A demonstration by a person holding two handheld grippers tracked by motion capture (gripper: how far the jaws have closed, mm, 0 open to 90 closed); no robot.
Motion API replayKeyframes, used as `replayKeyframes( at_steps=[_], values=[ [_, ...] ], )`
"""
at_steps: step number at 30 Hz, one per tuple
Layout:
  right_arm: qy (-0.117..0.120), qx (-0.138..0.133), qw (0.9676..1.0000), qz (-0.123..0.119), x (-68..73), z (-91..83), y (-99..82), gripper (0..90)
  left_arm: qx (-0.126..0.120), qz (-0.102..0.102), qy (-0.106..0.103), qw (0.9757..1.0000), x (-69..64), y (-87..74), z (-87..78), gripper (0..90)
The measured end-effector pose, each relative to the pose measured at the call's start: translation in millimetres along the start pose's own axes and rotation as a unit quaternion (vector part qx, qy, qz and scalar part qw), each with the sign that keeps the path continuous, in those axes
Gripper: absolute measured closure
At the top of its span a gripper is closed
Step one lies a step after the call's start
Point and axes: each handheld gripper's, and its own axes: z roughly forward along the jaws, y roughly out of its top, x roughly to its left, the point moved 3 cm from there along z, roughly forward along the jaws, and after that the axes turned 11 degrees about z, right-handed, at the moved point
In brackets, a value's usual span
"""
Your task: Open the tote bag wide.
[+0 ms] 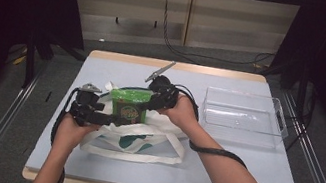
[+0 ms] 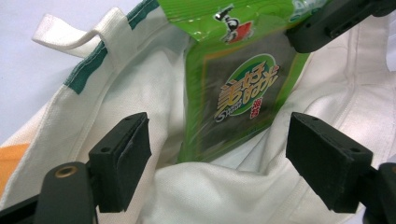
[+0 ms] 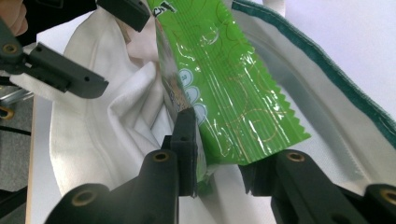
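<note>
The green snack packet (image 1: 129,105) stood upright over the mouth of the white cloth bag (image 1: 141,144), which lay near the middle of the table (image 1: 250,162). The right gripper (image 3: 219,179) had its jaws clamped on the packet's crimped edge. The left gripper (image 2: 217,161) had its jaws wide apart, holding the bag's mouth open from inside, with the packet's lower end between them but not touching either.

In my judgement the step in hand was lowering the packet into the bag. To do it well, the left gripper should keep the cloth spread, and the right should bring the packet straight down between those open jaws, letting go only once most of the packet sits below the green-trimmed rim (image 3: 327,70), or it may tip out.

Count: one snack packet, one cloth bag, one clear plastic tray (image 1: 243,117) at the right of the table, two grippers.
</note>
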Motion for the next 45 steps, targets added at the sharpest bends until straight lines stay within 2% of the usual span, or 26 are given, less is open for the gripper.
replayKeyframes(
  at_steps=[5,9,10,12,16,20,21,23,24,25,27,29,30,32,35,36,37,38,39,40,42,45],
  values=[
    [0.006,-0.003,1.0,-0.003,-0.6,-4.4,-5.4,72.8,-0.005,-0.001,0.003,1.0,0.7,0.8,-1.6,23.2],
    [0.003,-0.002,1.0,-0.006,-0.6,-8.8,-9.8,73.1,-0.015,-0.005,0.008,0.9998,0.7,2.6,-3.0,28.0],
    [0.005,-0.001,0.9999,-0.011,-0.5,-10.1,-10.7,73.1,-0.016,0.0,0.01,0.9998,2.4,2.7,-4.1,30.1],
    [0.004,-0.005,0.9999,-0.013,0.2,-12.1,-13.5,73.1,-0.02,-0.006,0.012,0.9997,3.4,3.0,-5.9,32.5],
    [0.009,-0.013,0.9998,-0.011,-1.5,-16.1,-20.4,73.1,-0.037,-0.013,0.015,0.9991,5.0,5.1,-7.1,44.8],
    [0.008,-0.015,0.9998,-0.007,-3.2,-19.3,-24.8,73.1,-0.042,-0.009,0.025,0.9988,5.4,10.4,-7.7,57.9],
    [0.009,-0.015,0.9998,-0.007,-3.2,-19.5,-25.3,73.1,-0.036,0.002,0.024,0.9991,5.8,11.2,-7.7,62.9],
    [0.009,-0.017,0.9998,-0.009,-2.5,-19.6,-26.1,73.0,-0.044,-0.01,0.028,0.9986,4.5,14.3,-4.8,65.9],
    [0.009,-0.017,0.9997,-0.013,-2.5,-19.7,-26.1,73.0,-0.041,-0.005,0.028,0.9987,5.2,15.1,-3.5,68.0],
    [0.009,-0.017,0.9997,-0.017,-2.5,-19.9,-26.1,73.0,-0.047,-0.014,0.026,0.9985,5.2,16.2,-0.6,68.1],
    [0.007,-0.015,0.9997,-0.017,-1.9,-20.3,-26.5,73.0,-0.046,-0.012,0.028,0.9985,6.1,16.7,0.5,73.3],
    [0.006,-0.014,0.9997,-0.02,-1.7,-20.8,-26.9,72.9,-0.055,-0.02,0.027,0.9979,5.9,18.7,4.2,73.8],
    [0.006,-0.013,0.9997,-0.021,-1.7,-21.1,-27.2,72.7,-0.051,-0.015,0.029,0.9982,6.3,19.3,4.6,73.8],
    [0.008,-0.011,0.9997,-0.022,-1.5,-21.7,-28.3,72.5,-0.056,-0.017,0.032,0.9977,4.1,21.5,7.5,73.6],
    [0.008,-0.009,0.9997,-0.023,-0.5,-22.2,-29.1,72.3,-0.049,-0.002,0.034,0.9982,4.2,24.1,9.2,72.8],
    [0.006,-0.005,0.9996,-0.027,-0.7,-22.6,-29.5,72.3,-0.051,-0.002,0.034,0.9981,4.1,25.3,9.2,72.5],
    [0.005,-0.004,0.9995,-0.031,-0.5,-23.0,-29.8,72.1,-0.059,-0.012,0.034,0.9976,1.9,27.1,11.0,72.9],
    [0.006,-0.002,0.9994,-0.035,-0.3,-23.5,-30.1,71.9,-0.049,0.007,0.034,0.9982,2.7,27.4,10.0,74.3],
    [0.004,-0.001,0.9994,-0.035,0.1,-24.3,-31.0,71.9,-0.048,0.012,0.037,0.998,2.6,28.2,10.3,73.8],
    [0.005,0.001,0.9993,-0.038,0.1,-25.1,-31.8,72.0,-0.05,0.008,0.041,0.9978,2.1,29.1,11.3,73.5],
    [0.004,0.001,0.9993,-0.036,0.9,-26.1,-33.7,71.9,-0.05,0.006,0.035,0.9981,2.2,29.9,13.1,73.3],
    [0.004,0.002,0.9991,-0.041,0.8,-27.1,-36.0,71.8,-0.047,0.02,0.037,0.998,-3.5,32.1,15.5,74.8]
  ],
)
